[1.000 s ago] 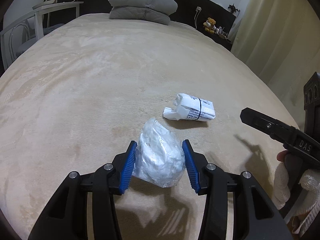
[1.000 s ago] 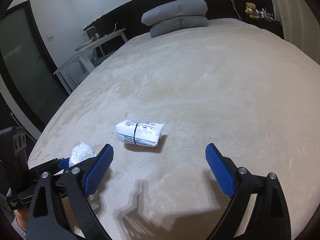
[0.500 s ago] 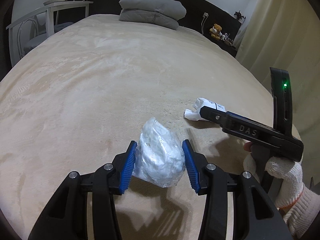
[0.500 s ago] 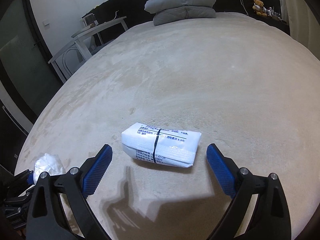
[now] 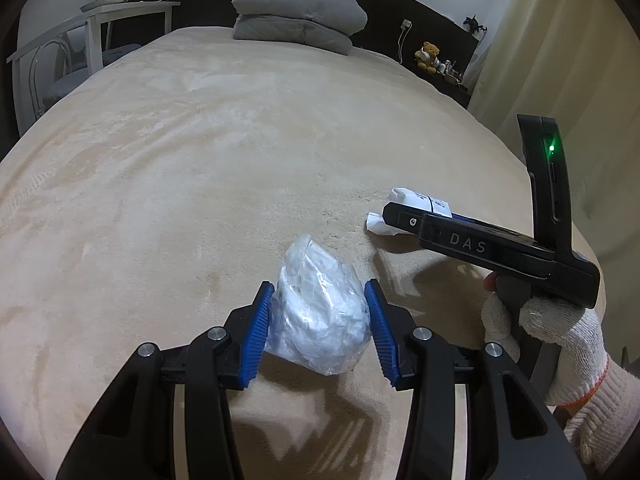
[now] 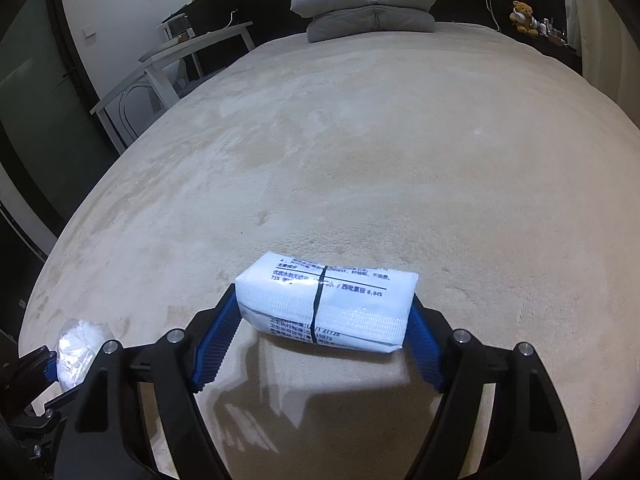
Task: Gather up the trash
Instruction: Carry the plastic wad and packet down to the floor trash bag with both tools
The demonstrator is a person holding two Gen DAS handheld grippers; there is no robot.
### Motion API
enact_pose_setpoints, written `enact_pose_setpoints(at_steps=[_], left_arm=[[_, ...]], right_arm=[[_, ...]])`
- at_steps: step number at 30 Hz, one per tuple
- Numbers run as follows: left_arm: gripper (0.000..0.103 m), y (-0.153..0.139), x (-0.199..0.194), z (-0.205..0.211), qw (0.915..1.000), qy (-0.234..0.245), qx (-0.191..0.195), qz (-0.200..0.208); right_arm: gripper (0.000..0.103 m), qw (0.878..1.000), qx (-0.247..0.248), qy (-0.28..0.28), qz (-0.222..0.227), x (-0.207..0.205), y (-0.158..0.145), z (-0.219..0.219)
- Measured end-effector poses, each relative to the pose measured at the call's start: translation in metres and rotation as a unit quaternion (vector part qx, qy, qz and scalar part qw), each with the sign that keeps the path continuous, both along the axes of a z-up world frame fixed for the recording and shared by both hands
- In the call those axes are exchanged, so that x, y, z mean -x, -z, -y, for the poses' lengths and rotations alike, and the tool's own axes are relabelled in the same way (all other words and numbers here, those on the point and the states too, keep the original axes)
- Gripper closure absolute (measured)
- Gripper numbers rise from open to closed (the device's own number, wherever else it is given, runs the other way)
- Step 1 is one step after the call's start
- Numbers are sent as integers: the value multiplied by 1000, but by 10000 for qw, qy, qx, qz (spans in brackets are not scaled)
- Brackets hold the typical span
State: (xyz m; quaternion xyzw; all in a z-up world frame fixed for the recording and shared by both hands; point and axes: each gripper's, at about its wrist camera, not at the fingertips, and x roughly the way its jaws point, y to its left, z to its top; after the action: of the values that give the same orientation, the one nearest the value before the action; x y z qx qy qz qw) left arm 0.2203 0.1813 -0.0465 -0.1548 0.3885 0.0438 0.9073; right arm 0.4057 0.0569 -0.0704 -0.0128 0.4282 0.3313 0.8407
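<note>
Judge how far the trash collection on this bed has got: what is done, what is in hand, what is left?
Done: the left gripper is shut on the crumpled plastic bag. In hand: the right gripper has just been closing, its pads now against the ends of the white packet on the blanket. Left: lifting both and binning them; no bin shows.

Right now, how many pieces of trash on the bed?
2. A crumpled clear plastic bag clamped in the left gripper; a white printed wipes packet between the just-closing right gripper pads. None other visible.
</note>
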Motion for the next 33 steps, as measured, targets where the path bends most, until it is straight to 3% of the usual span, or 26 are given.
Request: enact_pose_setpoints(at_steps=[15, 33], left_arm=[[58, -6, 6, 7, 9999, -45, -18, 90], [58, -31, 63, 53, 9985, 60, -42, 539]], right_arm=[[27, 9998, -16, 68, 182, 15, -20, 37], [27, 9981, -338, 289, 421, 100, -58, 141]])
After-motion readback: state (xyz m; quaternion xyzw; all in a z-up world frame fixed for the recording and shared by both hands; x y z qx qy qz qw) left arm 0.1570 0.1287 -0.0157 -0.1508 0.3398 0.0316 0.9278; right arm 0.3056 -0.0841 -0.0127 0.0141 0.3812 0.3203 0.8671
